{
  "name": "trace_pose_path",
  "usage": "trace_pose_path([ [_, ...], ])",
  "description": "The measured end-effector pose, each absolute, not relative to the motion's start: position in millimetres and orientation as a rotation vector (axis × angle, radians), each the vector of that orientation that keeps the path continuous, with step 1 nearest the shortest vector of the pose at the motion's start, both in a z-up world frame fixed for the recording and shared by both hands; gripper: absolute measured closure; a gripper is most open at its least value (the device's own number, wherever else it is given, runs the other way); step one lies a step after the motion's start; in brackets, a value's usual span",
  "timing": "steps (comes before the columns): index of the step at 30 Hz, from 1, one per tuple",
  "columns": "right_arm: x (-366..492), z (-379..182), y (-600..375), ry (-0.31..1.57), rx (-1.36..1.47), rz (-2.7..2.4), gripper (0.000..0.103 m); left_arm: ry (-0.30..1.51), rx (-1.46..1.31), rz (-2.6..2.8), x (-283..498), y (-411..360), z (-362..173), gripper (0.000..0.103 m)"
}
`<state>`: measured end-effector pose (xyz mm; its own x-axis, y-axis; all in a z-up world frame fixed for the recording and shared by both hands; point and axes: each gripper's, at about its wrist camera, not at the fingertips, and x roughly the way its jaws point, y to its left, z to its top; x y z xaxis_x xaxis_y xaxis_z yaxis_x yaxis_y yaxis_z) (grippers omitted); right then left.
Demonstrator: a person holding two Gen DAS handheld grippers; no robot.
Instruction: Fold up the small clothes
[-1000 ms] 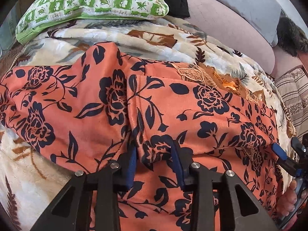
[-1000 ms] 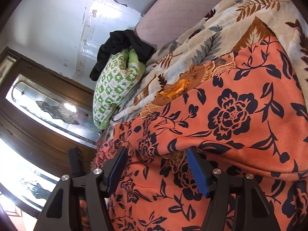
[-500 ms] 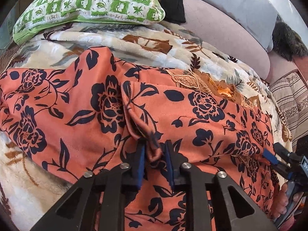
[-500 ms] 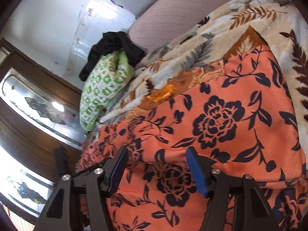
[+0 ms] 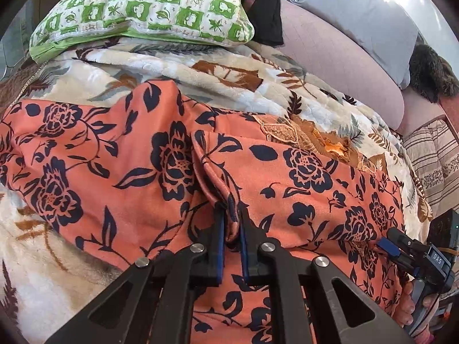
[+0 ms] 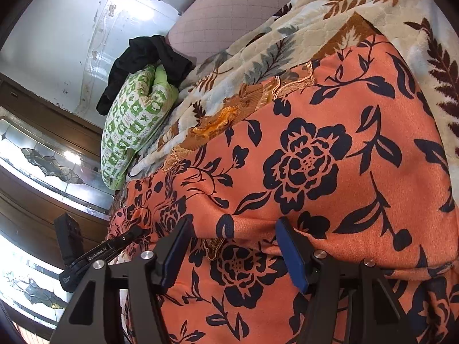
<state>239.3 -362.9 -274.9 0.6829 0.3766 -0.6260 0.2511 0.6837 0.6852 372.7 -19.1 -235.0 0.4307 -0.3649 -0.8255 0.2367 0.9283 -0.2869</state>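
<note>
Our left gripper (image 5: 231,226) now pinches a raised ridge of the orange floral garment (image 5: 301,177); a second ago its jaws stood apart around that ridge. We judge one grip secured for the fold. Our right gripper (image 6: 233,250) stays spread, its pads straddling a folded edge without pressing. The garment lies across a leaf-print blanket (image 5: 178,66) on a sofa, below a green checked pillow (image 5: 143,8). The left gripper reads "GenRobot.AI"; the right, "DAS".

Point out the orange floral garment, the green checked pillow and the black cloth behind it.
orange floral garment (image 5: 315,189): left wrist view, flat printed area right of the pinched ridge.
green checked pillow (image 5: 149,8): left wrist view, top face.
black cloth (image 6: 143,57): right wrist view, bunched middle.
</note>
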Motion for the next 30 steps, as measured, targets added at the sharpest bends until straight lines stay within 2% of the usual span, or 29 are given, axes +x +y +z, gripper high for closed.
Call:
trace_pose_path([
  [13,243,-274,-362,0.863,0.82,0.082,0.039,1.064,-0.157,-0.356,371,-1,-230,0.094],
  [19,247,-263,-350,0.898,0.715,0.063,0.039,1.104,-0.056,-0.294,373,-11,-242,0.094],
  [25,227,-211,-335,0.642,0.588,0.136,0.039,1.12,-0.056,-0.267,375,-12,-246,0.092],
  [27,236,-221,-328,0.693,0.57,0.115,0.039,1.12,-0.064,-0.257,376,-12,-246,0.092],
  [30,256,-258,-317,0.888,0.525,0.038,0.039,1.114,-0.069,-0.24,374,-12,-243,0.09],
])
